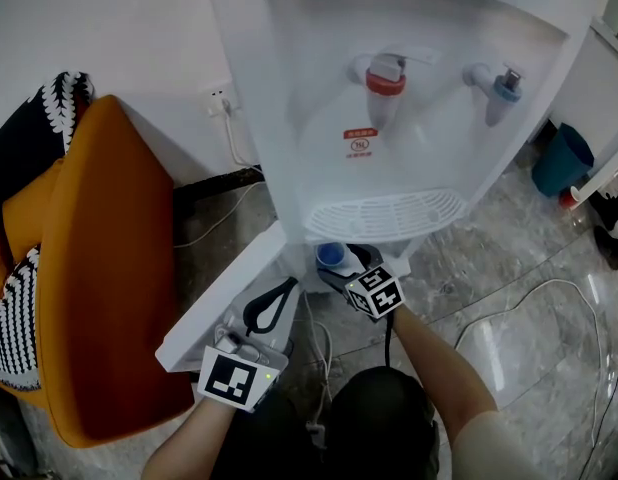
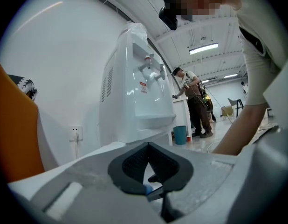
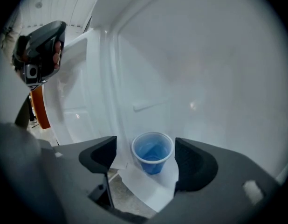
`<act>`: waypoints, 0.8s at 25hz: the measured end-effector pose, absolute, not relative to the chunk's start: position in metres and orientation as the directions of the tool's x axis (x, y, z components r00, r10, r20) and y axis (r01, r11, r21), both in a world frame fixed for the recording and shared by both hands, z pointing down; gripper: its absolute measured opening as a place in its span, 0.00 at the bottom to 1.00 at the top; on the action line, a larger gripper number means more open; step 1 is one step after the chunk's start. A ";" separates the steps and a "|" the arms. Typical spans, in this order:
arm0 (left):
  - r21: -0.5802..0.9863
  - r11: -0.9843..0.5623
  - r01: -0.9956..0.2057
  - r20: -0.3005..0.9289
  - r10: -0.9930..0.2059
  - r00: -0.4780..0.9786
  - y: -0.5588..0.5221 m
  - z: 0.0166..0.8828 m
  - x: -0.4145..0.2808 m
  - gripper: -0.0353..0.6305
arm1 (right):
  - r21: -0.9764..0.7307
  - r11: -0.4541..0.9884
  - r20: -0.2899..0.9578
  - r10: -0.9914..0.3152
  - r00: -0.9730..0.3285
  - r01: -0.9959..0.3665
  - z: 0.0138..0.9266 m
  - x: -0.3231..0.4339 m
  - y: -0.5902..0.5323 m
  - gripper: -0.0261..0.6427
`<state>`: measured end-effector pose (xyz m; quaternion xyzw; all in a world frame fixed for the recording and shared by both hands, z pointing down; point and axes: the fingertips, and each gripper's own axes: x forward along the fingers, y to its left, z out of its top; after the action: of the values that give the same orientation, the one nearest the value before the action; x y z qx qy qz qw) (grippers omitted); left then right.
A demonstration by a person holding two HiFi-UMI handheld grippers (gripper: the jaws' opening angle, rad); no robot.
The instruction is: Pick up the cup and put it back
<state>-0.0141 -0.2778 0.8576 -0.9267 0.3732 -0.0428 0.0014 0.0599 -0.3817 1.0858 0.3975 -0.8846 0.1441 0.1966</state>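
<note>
Right gripper view carries the step in hand: the blue cup (image 3: 152,152) stands upright in the middle of the frame on a white ledge (image 3: 148,190) inside the recess at the foot of the water dispenser (image 3: 190,69). The right gripper (image 3: 146,154) has its jaws spread wide, one dark pad at each side of the cup and neither touching it. The cup looks to lie a little beyond the pad tips rather than fully between them, so the reach is probably not finished.

To do it well, I would ease the gripper further in until the pads flank the cup's wall below the rim, keep the cup centred so both pads meet it together, and close gently. The thin plastic will likely buckle under a hard squeeze, and a one-sided touch could push it off the ledge edge at lower centre.

In the head view the cup (image 1: 331,257) sits just below the dispenser's drip grille (image 1: 384,215), with the right gripper (image 1: 351,271) right beside it to the lower right. The left gripper (image 1: 279,296) rests lower left — well clear of the cup, over a white panel (image 1: 204,318). In its own view the left gripper (image 2: 148,164) has its pads closed together, and I see nothing clamped in them.
</note>
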 end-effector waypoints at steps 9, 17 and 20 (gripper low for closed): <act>-0.032 -0.726 -0.687 0.103 -0.686 0.720 -0.279 0.871 -0.017 0.06 | -0.060 0.621 0.511 -0.654 -0.558 -0.781 1.103 0.060 -0.397 0.58; -0.025 -0.726 -0.688 0.106 -0.686 0.720 -0.280 0.873 -0.018 0.06 | -0.099 0.592 0.516 -0.657 -0.550 -0.800 1.107 0.062 -0.398 0.53; -0.034 -0.728 -0.685 0.105 -0.684 0.722 -0.279 0.873 -0.018 0.06 | -0.061 0.607 0.517 -0.659 -0.546 -0.792 1.104 0.062 -0.395 0.53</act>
<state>-0.0183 -0.2794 0.8731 -0.9278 0.3690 -0.0551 -0.0038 0.0620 -0.3951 1.1036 0.4185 -0.8670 0.1455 0.2281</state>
